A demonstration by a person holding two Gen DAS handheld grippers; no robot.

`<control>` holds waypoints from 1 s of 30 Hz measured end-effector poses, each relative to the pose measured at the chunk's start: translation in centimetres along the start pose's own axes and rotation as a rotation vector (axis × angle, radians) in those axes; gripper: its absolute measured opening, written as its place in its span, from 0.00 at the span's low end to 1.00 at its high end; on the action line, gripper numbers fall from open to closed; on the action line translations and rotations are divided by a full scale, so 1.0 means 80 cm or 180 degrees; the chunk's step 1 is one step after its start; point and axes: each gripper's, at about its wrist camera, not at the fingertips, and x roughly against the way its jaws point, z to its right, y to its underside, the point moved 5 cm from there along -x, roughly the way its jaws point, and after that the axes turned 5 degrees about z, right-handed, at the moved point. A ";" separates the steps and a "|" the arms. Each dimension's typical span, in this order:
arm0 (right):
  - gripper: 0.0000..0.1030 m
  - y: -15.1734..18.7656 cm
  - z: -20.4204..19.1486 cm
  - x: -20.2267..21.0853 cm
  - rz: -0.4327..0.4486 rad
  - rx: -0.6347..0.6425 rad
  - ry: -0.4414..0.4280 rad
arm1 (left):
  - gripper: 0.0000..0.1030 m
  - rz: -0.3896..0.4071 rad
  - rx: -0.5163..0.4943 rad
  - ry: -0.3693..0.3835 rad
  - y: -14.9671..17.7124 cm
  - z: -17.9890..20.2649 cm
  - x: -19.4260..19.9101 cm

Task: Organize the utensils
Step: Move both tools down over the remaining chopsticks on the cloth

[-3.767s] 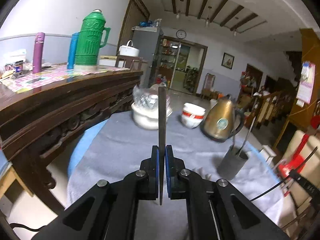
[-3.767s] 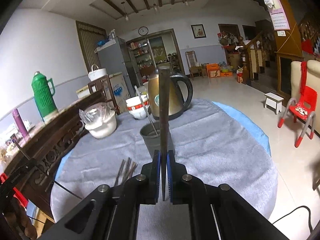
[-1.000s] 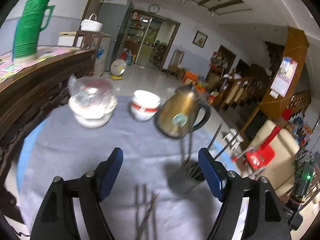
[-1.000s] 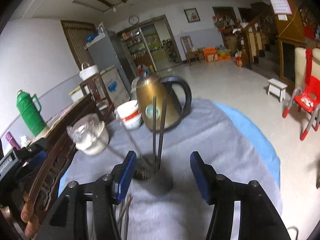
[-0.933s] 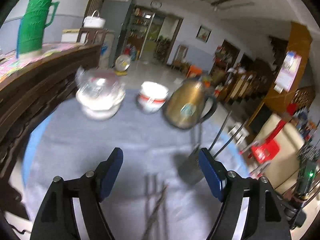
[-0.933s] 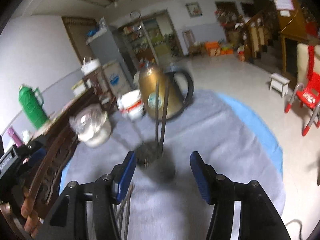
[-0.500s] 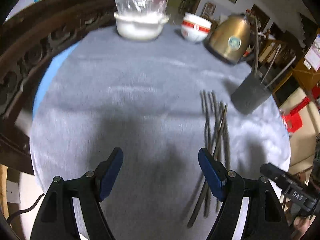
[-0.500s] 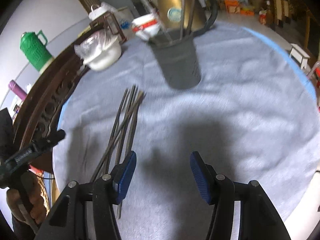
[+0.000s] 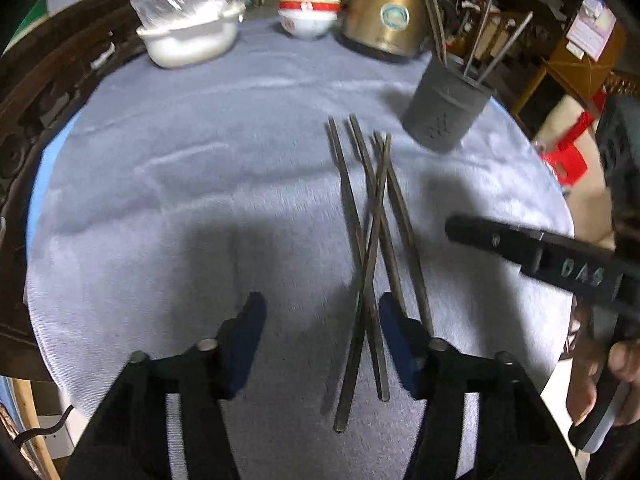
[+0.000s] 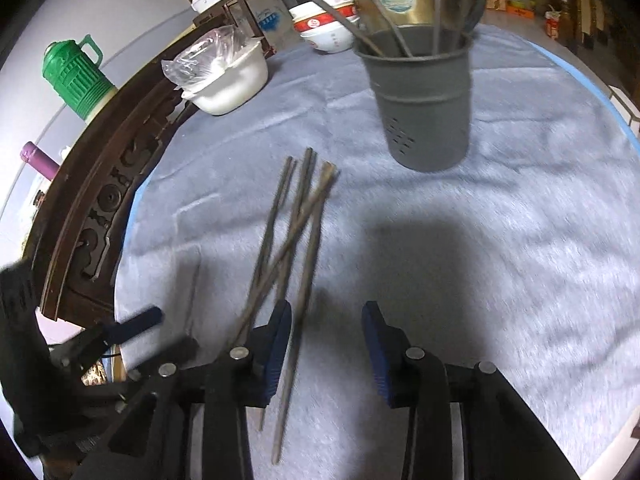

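Note:
Several dark metal chopsticks (image 9: 370, 240) lie crossed in a loose bundle on the grey cloth; they also show in the right wrist view (image 10: 296, 240). A grey perforated utensil holder (image 9: 446, 110) stands upright beyond them with a few chopsticks in it, seen also in the right wrist view (image 10: 424, 96). My left gripper (image 9: 320, 320) is open and empty, low over the near ends of the bundle. My right gripper (image 10: 326, 330) is open and empty, just right of the bundle's near ends. The right gripper's body (image 9: 560, 264) shows at the right in the left wrist view.
A gold kettle (image 9: 380, 12), a red-and-white bowl (image 9: 308, 12) and a white pot covered with plastic (image 9: 188, 28) stand at the table's far side. A dark carved wooden sideboard (image 10: 108, 184) with a green thermos (image 10: 76, 76) runs along the left.
Both grippers earlier held a chopstick each; those now stand in the holder. Both grippers have opened, tilted down and come low over the loose bundle.

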 end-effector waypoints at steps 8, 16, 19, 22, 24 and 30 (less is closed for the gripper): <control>0.39 0.002 0.004 -0.011 -0.0086 -0.0013 0.0008 | 0.43 -0.0197 -0.0151 0.0156 0.012 0.012 -0.006; 0.39 0.003 0.006 -0.009 -0.0077 -0.0024 -0.0006 | 0.07 -0.0402 -0.0251 0.0182 0.026 0.018 -0.020; 0.39 0.002 0.006 -0.010 -0.0083 -0.0018 0.0001 | 0.06 -0.0353 -0.0169 0.0221 0.028 0.011 -0.012; 0.39 0.000 0.007 -0.013 -0.0098 -0.0036 0.0008 | 0.05 -0.0271 0.0015 0.0251 0.028 -0.004 -0.002; 0.39 -0.001 0.007 -0.016 -0.0112 -0.0045 0.0012 | 0.05 -0.0232 0.0188 0.0204 0.029 -0.018 0.003; 0.39 -0.013 0.004 -0.030 -0.0169 -0.0117 -0.0015 | 0.05 -0.0233 0.0657 0.0221 0.044 -0.028 0.009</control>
